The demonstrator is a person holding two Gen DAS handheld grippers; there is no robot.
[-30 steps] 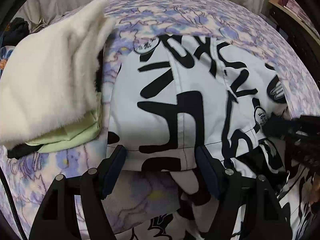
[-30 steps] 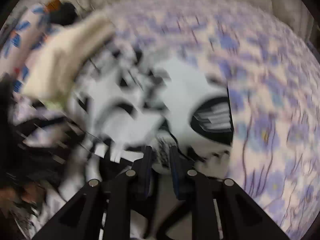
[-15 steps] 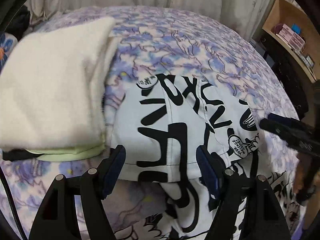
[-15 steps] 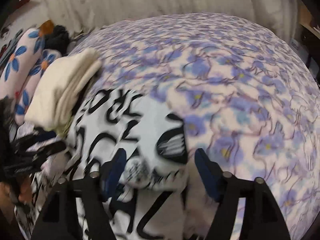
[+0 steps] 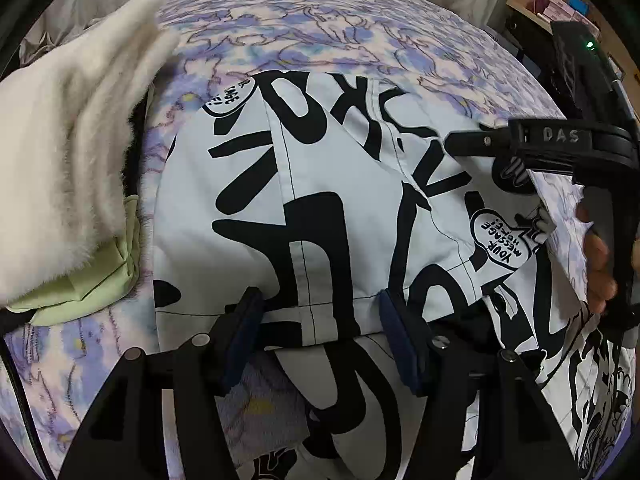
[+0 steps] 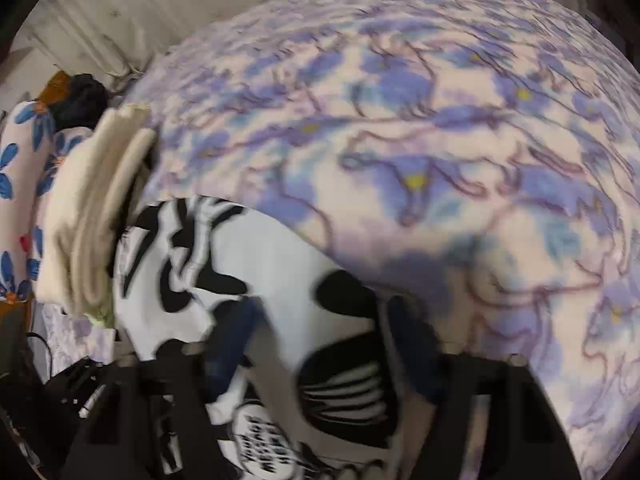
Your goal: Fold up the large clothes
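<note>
While partly folded, lies on the floral bed: black-and-white printed garment, top doubled over, lower part at 6 o'clock unfolded. Left gripper fingers closing astride the fold edge; right gripper fingers closing around cloth, blurred.

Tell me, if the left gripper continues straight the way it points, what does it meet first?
Probably the black-and-white printed garment: its folded edge lies between the closing jaws of the left gripper, though depth is unclear.

White garment carries bold black lettering; the bedspread is purple-flowered; at nine o'clock, cream fleece over pale-green cloth.
</note>
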